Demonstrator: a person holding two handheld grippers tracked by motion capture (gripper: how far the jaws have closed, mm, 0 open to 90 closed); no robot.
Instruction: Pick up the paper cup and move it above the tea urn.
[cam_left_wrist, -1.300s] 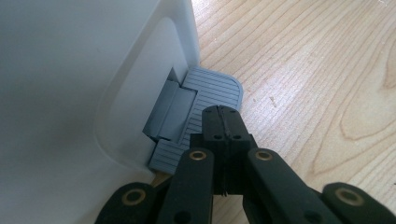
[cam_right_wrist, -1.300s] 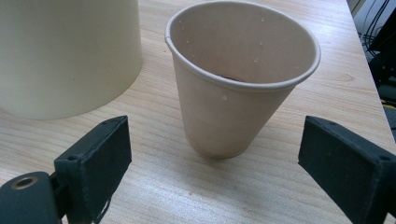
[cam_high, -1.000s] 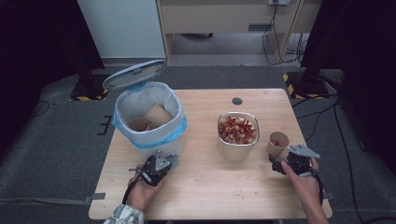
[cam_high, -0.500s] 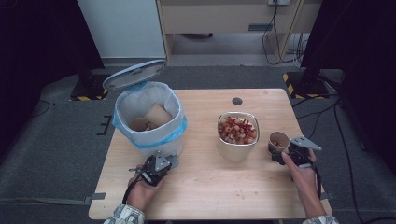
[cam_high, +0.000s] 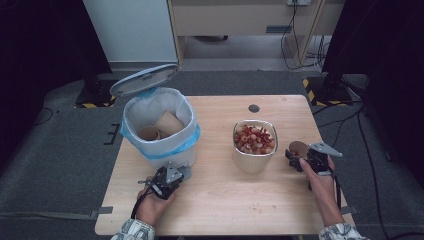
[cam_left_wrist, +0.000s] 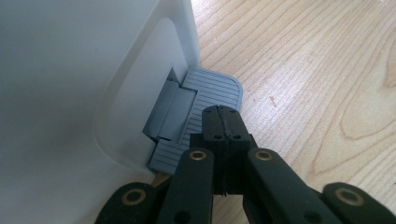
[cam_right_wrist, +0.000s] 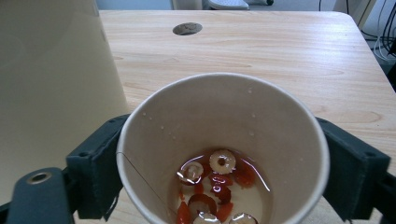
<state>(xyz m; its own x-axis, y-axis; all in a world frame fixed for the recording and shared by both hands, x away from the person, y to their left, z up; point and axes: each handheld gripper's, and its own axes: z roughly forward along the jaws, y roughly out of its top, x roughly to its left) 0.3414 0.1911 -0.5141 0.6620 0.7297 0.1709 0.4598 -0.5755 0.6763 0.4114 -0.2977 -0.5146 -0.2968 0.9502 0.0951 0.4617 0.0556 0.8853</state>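
High view: fixed above the near counter (cam_high: 220, 210) edge, facing forward and down, far out. Left gripper view: close, low, along its tongs at the bin pedal (cam_left_wrist: 205, 100). Right gripper view: close, down into the paper cup (cam_right_wrist: 223, 149). All share the counter top.

Evenly and brightly lit across the wooden table (cam_high: 220, 200), dark beyond its edges. Soft, short shadows beside the bin (cam_high: 159, 131). Slightly grainy from above; blurred close up on the paper cup (cam_right_wrist: 222, 140) rim.
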